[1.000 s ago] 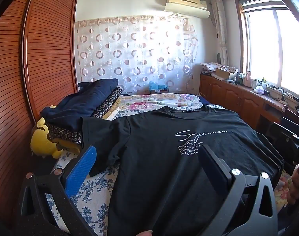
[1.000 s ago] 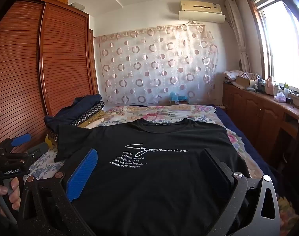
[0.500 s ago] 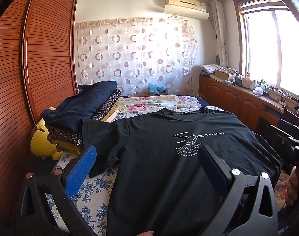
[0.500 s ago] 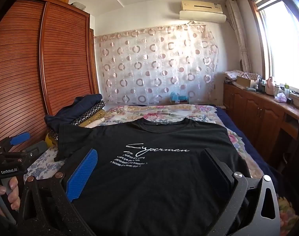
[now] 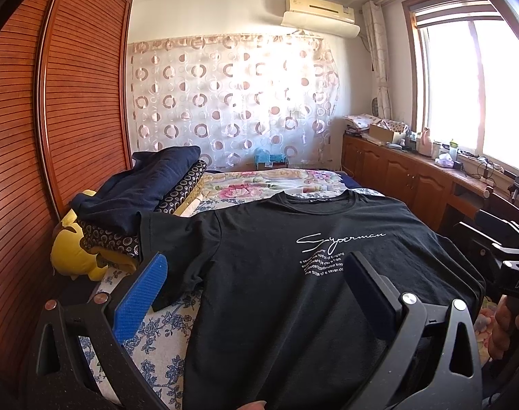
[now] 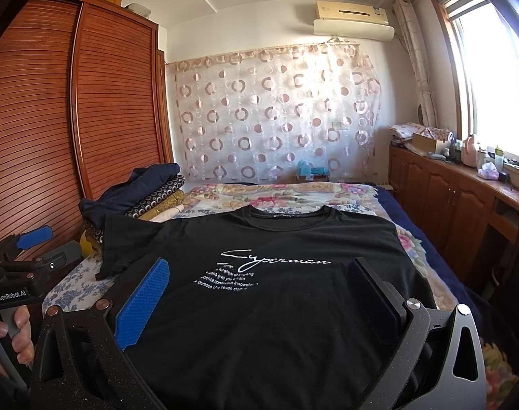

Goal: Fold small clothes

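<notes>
Ahead of both tools, a black T-shirt was spread face up on the bed, its white script print readable while the smaller lines under it were too fine to be made out. The left tool was held over the shirt's near left part with its fingers wide apart and nothing between them; the blue pad stood above the edge of the left sleeve and the floral sheet, and the black finger above the shirt's body. The right tool was likewise held spread apart and empty over the shirt's lower front, both fingers above black cloth. Whether either tool touched the fabric could not be told. The shirt's hem was cut off by the lower edge of both views, and its right sleeve was folded under or hidden at the bed's edge.

To the left of the left tool, a pile of folded dark clothes was seen, partly covering a yellow plush toy, of which only part showed. Beyond the tools a circle-patterned curtain was hung on the far wall. At the right rim of the left view, the right tool's body and the hand holding it were only partly seen; in the right view, the left tool and its hand were cropped at the left rim.
</notes>
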`<action>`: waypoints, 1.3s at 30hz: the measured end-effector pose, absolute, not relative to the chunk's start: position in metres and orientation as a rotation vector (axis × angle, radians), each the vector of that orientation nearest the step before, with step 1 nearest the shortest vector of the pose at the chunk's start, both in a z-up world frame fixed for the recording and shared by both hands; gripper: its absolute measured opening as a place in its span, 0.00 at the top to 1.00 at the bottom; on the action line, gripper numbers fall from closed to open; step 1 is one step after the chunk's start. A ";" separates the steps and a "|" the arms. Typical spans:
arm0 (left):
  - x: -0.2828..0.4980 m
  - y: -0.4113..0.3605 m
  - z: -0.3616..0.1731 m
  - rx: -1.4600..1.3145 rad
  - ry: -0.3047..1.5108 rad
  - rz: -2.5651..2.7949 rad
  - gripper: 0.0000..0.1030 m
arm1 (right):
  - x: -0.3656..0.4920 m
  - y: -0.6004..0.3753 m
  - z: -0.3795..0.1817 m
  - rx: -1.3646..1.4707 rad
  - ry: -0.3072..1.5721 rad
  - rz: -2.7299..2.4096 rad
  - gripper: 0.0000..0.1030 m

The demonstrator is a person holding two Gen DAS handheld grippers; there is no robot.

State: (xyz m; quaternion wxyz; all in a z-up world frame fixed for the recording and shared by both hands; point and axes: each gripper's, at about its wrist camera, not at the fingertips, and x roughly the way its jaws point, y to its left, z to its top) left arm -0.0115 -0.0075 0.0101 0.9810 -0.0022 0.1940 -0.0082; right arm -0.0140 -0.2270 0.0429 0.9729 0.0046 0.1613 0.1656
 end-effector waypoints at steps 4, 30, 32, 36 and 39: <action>-0.012 -0.007 0.011 -0.006 0.387 -0.018 0.00 | -0.014 -0.227 0.042 0.008 0.325 0.336 0.00; -0.014 -0.009 0.017 -0.003 0.380 -0.018 0.00 | -0.016 -0.226 0.044 0.007 0.319 0.341 0.00; -0.014 -0.009 0.017 -0.003 0.380 -0.018 0.00 | -0.016 -0.226 0.044 0.008 0.318 0.341 0.00; -0.014 -0.009 0.017 -0.001 0.379 -0.018 0.00 | -0.016 -0.226 0.045 0.007 0.317 0.341 0.00; -0.014 -0.010 0.017 -0.002 0.379 -0.018 0.00 | -0.016 -0.226 0.045 0.007 0.316 0.342 0.00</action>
